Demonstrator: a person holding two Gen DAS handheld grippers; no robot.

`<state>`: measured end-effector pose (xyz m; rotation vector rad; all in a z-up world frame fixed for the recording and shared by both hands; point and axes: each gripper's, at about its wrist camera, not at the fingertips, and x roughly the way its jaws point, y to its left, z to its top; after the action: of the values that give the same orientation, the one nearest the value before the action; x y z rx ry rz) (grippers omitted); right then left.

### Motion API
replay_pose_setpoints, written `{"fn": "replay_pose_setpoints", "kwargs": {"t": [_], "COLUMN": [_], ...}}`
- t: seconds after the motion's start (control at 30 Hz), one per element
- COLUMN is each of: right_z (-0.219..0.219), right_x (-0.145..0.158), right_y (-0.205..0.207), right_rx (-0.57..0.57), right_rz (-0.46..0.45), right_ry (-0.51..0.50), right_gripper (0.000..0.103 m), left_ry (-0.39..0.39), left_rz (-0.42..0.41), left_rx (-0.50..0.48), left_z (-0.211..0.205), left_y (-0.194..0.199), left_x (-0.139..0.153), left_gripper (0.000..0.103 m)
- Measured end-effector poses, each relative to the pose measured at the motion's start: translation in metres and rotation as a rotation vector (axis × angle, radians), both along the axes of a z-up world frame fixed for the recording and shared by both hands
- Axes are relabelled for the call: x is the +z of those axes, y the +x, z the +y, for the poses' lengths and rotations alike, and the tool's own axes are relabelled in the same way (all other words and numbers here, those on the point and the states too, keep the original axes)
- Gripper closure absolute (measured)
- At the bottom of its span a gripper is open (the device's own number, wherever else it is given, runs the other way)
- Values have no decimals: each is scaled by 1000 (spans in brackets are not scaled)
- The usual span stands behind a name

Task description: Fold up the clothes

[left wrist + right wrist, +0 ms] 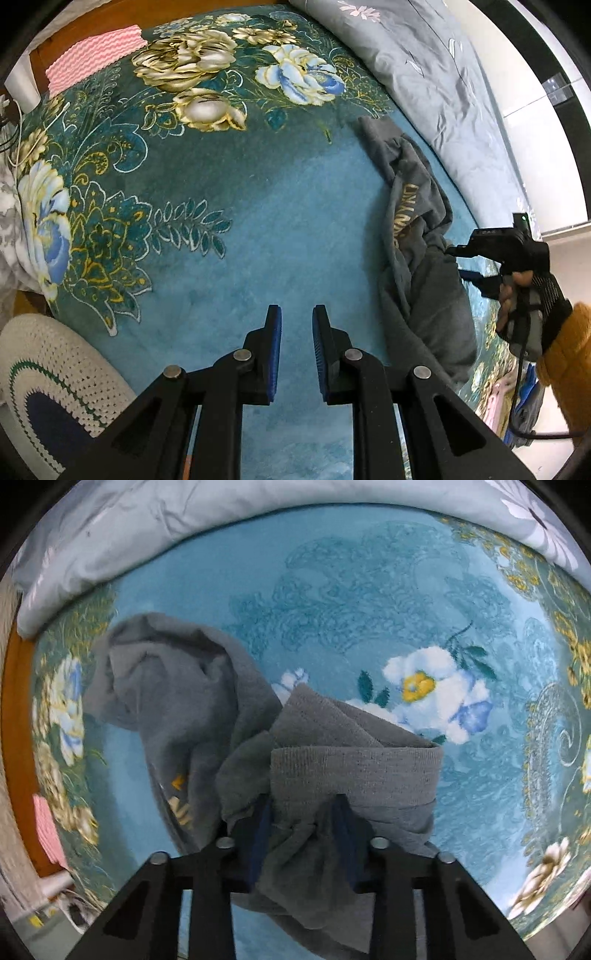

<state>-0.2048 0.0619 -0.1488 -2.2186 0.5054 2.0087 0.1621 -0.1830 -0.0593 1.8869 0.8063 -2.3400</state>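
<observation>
The grey sweatshirt (177, 709) is lying crumpled on the teal floral blanket (229, 236), just beside the pale grey duvet (436, 77), and the right gripper (303, 834) is clamping a bunched fold near its ribbed hem, so I judge the pick-up-and-spread step to be getting under way. The left gripper (296, 350) is hovering over bare blanket well apart from the garment, jaws only slightly parted and holding nothing; next it is needing a second hold on the hem or a shoulder. Gold lettering is showing on the cloth, too creased to read.
</observation>
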Motion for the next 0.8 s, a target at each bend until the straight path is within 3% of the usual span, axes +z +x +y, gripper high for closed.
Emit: {"fn": "replay_pose_setpoints", "kwargs": {"t": [0.1, 0.3, 0.5, 0.8], "right_z": [14, 73, 149, 260], "right_x": [16, 84, 144, 194], "right_y": [14, 79, 166, 279], "right_rx": [-29, -96, -288, -591], "right_rz": [44, 221, 344, 412], "right_ry": [-16, -52, -35, 34], "right_gripper": [86, 88, 89, 91], "left_ry": [-5, 19, 52, 82], "left_rz": [-9, -13, 1, -1], "left_rx": [-12, -53, -144, -290], "left_z": [0, 11, 40, 91], "left_y": [3, -2, -19, -41], "left_x": [-1, 2, 7, 13], "left_gripper": [86, 86, 86, 86]}}
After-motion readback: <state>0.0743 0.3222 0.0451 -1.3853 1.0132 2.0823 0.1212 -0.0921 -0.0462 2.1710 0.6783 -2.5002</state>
